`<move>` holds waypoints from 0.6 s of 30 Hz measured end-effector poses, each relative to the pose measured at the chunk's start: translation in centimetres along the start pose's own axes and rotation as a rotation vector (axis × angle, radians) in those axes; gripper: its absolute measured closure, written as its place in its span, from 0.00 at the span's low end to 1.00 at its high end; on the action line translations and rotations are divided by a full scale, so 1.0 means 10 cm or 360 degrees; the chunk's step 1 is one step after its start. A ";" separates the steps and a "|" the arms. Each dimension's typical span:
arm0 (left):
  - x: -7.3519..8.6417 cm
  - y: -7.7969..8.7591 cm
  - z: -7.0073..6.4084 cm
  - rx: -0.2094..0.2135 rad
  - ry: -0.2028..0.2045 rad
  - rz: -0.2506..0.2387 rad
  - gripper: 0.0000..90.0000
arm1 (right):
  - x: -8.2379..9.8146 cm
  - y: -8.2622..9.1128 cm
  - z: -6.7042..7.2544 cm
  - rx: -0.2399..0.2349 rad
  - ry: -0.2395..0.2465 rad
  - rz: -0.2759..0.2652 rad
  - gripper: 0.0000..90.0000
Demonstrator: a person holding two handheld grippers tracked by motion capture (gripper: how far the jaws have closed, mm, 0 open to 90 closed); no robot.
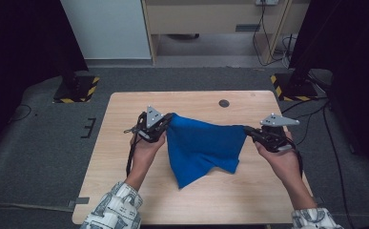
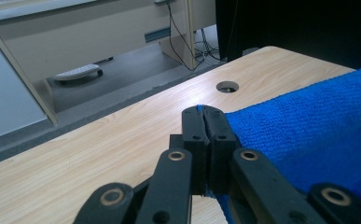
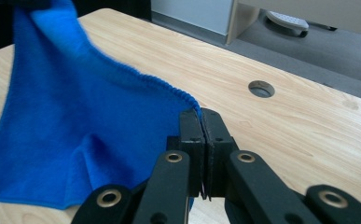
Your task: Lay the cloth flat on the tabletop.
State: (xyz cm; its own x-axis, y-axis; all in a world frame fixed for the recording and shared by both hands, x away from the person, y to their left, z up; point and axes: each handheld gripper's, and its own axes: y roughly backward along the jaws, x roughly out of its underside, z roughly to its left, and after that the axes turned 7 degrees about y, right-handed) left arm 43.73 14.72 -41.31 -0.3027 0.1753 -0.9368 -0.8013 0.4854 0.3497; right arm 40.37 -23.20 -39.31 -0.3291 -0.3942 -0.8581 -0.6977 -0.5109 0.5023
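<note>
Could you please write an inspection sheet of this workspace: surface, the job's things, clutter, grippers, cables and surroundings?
Surface: wooden table, pale, with a round hole near its far edge.
Job's things: one blue cloth, stretched between the two grippers by its upper corners; its lower part hangs down to the table.
Clutter: nothing seen.
Grippers: left gripper shut on one corner of the cloth; right gripper shut on the other corner.
Cables: a black cable trails from the left gripper; more cables lie on the floor behind the table.
Surroundings: grey carpet; two stand bases with yellow-black stripes; a pale desk behind.
</note>
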 end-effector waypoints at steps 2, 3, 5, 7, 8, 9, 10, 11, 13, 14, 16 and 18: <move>-0.01 0.01 -0.01 0.0002 0.0000 -0.0009 0.98 | -0.01 -0.02 -0.02 0.0008 -0.0014 0.0004 0.98; -0.01 0.02 -0.01 0.0003 -0.0001 -0.0009 0.98 | -0.01 -0.02 -0.02 0.0006 -0.0011 0.0003 0.98; -0.02 0.04 0.00 -0.0007 -0.0009 -0.0009 0.98 | -0.02 0.00 -0.02 0.0008 -0.0007 -0.0008 0.98; -0.03 0.04 0.02 -0.0011 0.0004 -0.0013 0.98 | -0.03 0.04 0.00 0.0009 -0.0016 -0.0020 0.98; -0.05 0.04 0.02 -0.0011 0.0005 -0.0017 0.98 | -0.03 0.07 0.01 0.0005 -0.0018 -0.0036 0.98; -0.07 0.05 0.02 -0.0012 0.0006 -0.0020 0.98 | -0.04 0.10 0.04 -0.0003 -0.0017 -0.0042 0.98; -0.08 0.05 0.02 -0.0012 0.0006 -0.0023 0.98 | -0.05 0.13 0.06 0.0001 -0.0011 -0.0041 0.98; -0.10 0.04 0.02 -0.0013 0.0010 -0.0030 0.98 | -0.07 0.15 0.08 0.0000 -0.0005 -0.0044 0.98; -0.14 0.03 0.02 -0.0015 0.0010 -0.0027 0.98 | -0.08 0.19 0.10 0.0001 -0.0005 -0.0047 0.98; -0.15 0.02 0.02 -0.0016 0.0007 -0.0025 0.98 | -0.09 0.19 0.11 0.0004 -0.0004 -0.0044 0.98; -0.17 0.00 0.02 -0.0017 0.0001 -0.0021 0.98 | -0.09 0.17 0.08 0.0014 -0.0004 -0.0037 0.98; -0.18 -0.02 0.02 -0.0021 -0.0003 -0.0020 0.98 | -0.08 0.11 0.04 0.0023 -0.0011 -0.0034 0.98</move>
State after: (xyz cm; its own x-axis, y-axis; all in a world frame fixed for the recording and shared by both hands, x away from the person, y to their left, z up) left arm 44.51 14.46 -39.69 -0.2917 0.1708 -0.9411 -0.8117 0.4763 0.3380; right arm 39.59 -23.13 -38.12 -0.3183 -0.3777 -0.8695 -0.7139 -0.5080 0.4820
